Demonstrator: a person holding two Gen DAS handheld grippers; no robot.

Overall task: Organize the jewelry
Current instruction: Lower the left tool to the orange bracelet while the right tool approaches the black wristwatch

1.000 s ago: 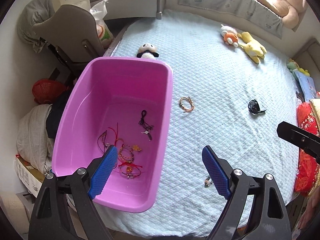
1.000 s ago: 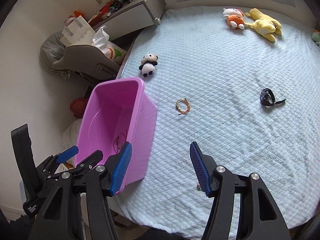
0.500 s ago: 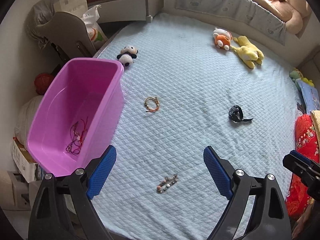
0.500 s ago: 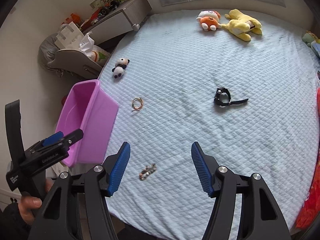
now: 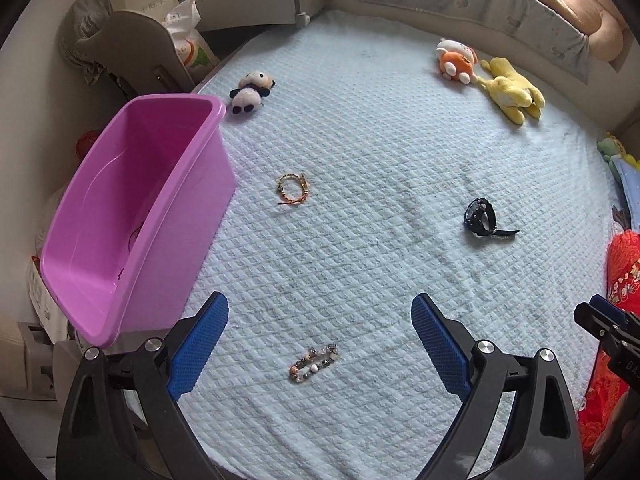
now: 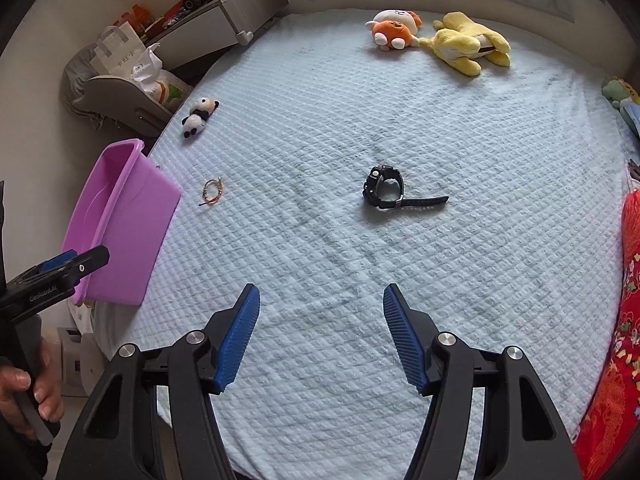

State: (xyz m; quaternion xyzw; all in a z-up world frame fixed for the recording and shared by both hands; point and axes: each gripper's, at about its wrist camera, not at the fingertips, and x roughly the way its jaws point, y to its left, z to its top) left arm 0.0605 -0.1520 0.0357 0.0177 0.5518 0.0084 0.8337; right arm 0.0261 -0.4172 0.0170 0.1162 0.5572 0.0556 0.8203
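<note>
Bead bracelet (image 5: pixel 314 362): flat on the blue bedspread (image 5: pixel 360 160), low between the left gripper's (image 5: pixel 320 336) blue pads, touching neither.
Left gripper: jaws wide and just been opening; nothing held.
Right gripper (image 6: pixel 320 332): jaws partly apart over bare bedspread, empty.
Cord bracelet (image 5: pixel 293 189): on the bedspread just beside the pink tub (image 5: pixel 132 216).
Watch (image 6: pixel 386 188): on its side mid-bed, strap trailing right, well apart from both bracelets.
Tub: at the bed's left edge, thin cords faintly visible inside.
Plush toys: panda (image 5: pixel 250 92) near the tub's far end; orange (image 6: pixel 394 32) and yellow (image 6: pixel 468 46) ones touching at the far side.
</note>
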